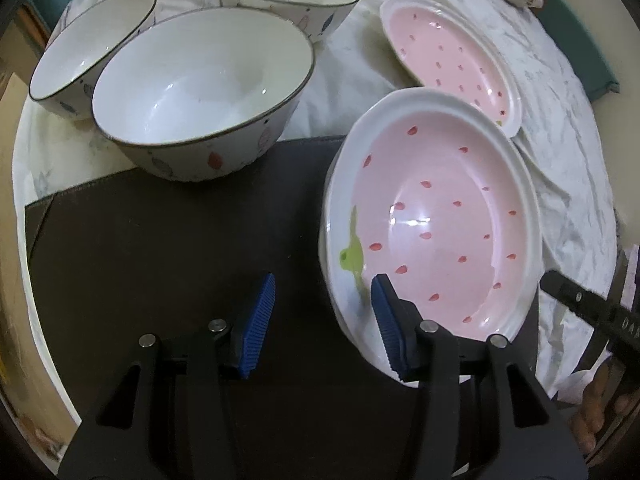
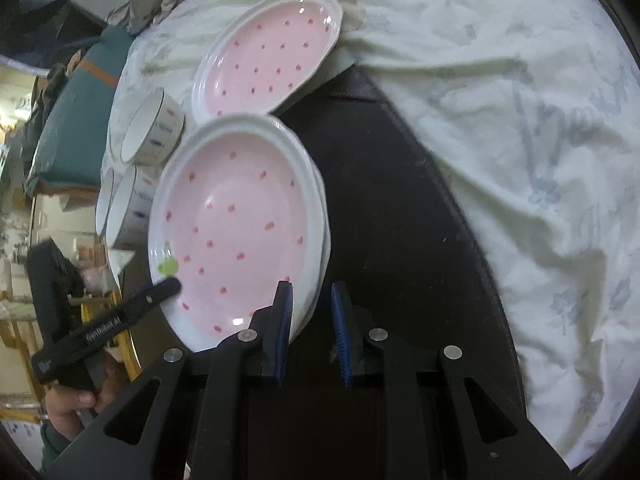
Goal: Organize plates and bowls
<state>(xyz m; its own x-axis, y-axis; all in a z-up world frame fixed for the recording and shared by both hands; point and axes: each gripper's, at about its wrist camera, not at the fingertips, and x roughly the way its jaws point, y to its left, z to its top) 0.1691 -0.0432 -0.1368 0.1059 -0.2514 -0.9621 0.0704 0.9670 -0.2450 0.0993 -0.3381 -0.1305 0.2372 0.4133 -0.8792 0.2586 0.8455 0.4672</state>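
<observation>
Stacking is the step in hand: both claws, left claw (image 1: pixel 322 322) and right claw (image 2: pixel 312 330), hang spread at the strawberry plate stack (image 1: pixel 436 216), pinching nothing, so next probably fetch the lone strawberry plate (image 1: pixel 448 58) behind it.

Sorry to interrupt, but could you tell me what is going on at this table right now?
A person is sorting dishes with a hand-held gripper in each hand. The left hand-held gripper and right hand-held gripper both stand open astride opposite rim edges of the near pink plate, which sits on another plate on the dark mat. A second pink plate and three bowls wait behind.
</observation>
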